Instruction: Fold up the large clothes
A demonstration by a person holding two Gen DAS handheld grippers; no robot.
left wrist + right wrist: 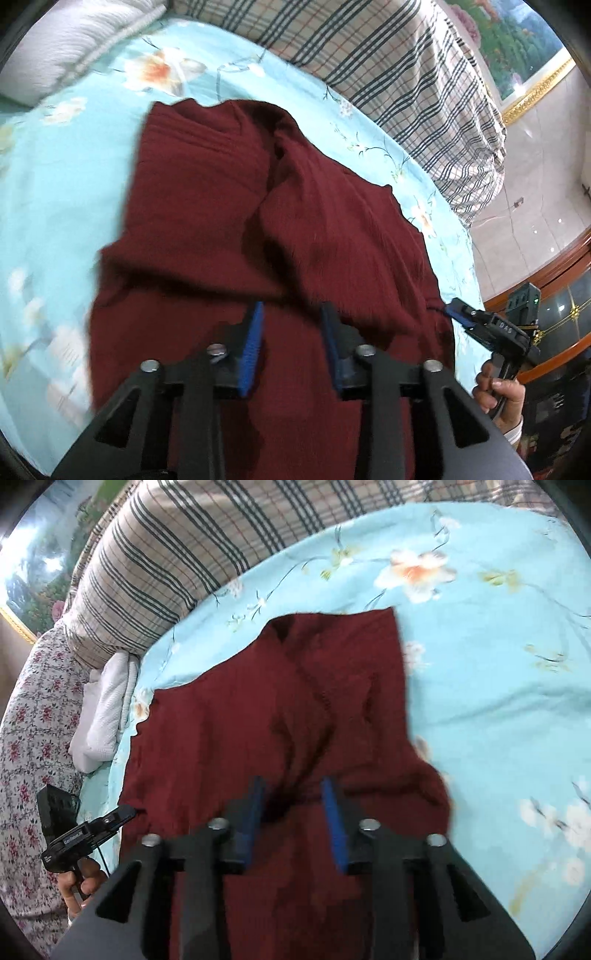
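A dark red knitted garment [258,229] lies spread on a bed covered with a light blue floral sheet [66,192], filling the middle of both wrist views.

In the left wrist view, a white pillow [70,48] sits at ten o'clock and a plaid blanket [399,74] runs from twelve to two o'clock. The left tool [291,343] rises from six o'clock, its blue pads apart over the red fabric with nothing pinched between them. At four o'clock the right tool [461,317] reaches to the garment's edge, held by a hand [496,398]; whether it touches the cloth cannot be told.

In the right wrist view, a floral-print cover [33,723] lies at nine o'clock, with a folded white cloth [107,709] beside it and the plaid blanket [177,554] at eleven o'clock. The left tool [127,812] shows at eight o'clock at the garment's edge, gripped by a hand [81,882]. The right tool [293,823] fills six o'clock, its blue pads apart above the garment [295,701], nothing clamped. The blue sheet [498,701] spreads from one to five o'clock.
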